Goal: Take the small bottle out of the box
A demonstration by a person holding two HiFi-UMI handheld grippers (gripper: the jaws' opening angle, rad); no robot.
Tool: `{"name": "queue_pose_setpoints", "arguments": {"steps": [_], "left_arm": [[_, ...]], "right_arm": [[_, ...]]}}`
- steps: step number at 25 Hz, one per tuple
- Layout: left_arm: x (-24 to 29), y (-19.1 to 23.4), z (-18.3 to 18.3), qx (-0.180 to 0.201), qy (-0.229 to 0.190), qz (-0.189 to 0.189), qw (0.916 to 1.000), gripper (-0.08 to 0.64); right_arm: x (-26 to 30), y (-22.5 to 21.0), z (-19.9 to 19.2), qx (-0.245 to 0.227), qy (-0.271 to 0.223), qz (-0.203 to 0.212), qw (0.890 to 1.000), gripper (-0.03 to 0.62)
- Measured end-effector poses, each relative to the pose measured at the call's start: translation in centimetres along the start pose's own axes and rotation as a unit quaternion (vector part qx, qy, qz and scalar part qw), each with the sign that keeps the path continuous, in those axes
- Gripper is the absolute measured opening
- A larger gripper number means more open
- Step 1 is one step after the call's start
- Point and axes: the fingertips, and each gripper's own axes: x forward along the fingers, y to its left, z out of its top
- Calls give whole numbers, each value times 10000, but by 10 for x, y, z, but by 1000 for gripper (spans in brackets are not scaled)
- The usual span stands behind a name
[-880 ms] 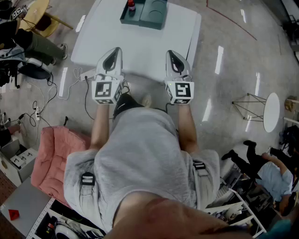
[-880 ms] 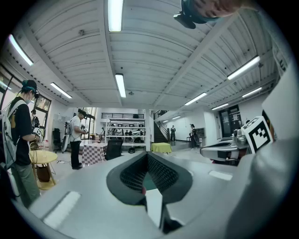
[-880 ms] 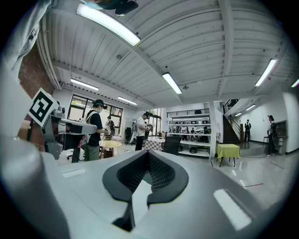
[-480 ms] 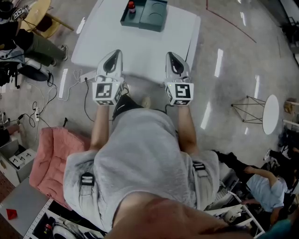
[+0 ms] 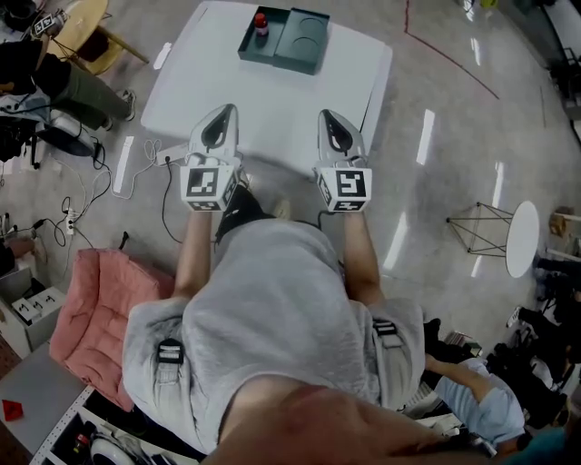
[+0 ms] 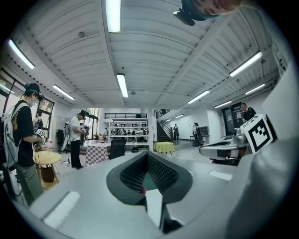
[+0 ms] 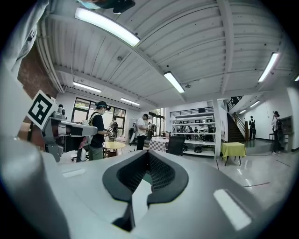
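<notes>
A small bottle (image 5: 260, 23) with a red cap stands upright in the left part of a dark green box (image 5: 295, 44). The box lies at the far end of a white table (image 5: 272, 100). My left gripper (image 5: 223, 113) and right gripper (image 5: 328, 116) are held level side by side over the table's near edge, well short of the box. Both have their jaws together and hold nothing. In the left gripper view the jaws (image 6: 147, 157) meet at the tip, with a sliver of the green box (image 6: 149, 181) behind them. In the right gripper view the jaws (image 7: 148, 157) meet likewise.
Around the table is shiny grey floor with cables (image 5: 136, 168) at the left. A pink cushion (image 5: 100, 309) lies at the lower left. A small round white table (image 5: 525, 238) and a wire stand (image 5: 479, 214) are at the right. People stand at the top left and lower right.
The table and the box have come further down into the head view, so the whole box now shows. Both grippers stay shut side by side. A person at the lower right has moved.
</notes>
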Motion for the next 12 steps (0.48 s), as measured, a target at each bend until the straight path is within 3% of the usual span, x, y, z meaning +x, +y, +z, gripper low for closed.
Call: {"name": "queue_pose_setpoints", "arguments": {"steps": [12], "left_arm": [[36,32,-8,-43,246,195,9995,11]], "right_arm": [[62,0,-14,191,239,398,9987,3]]}}
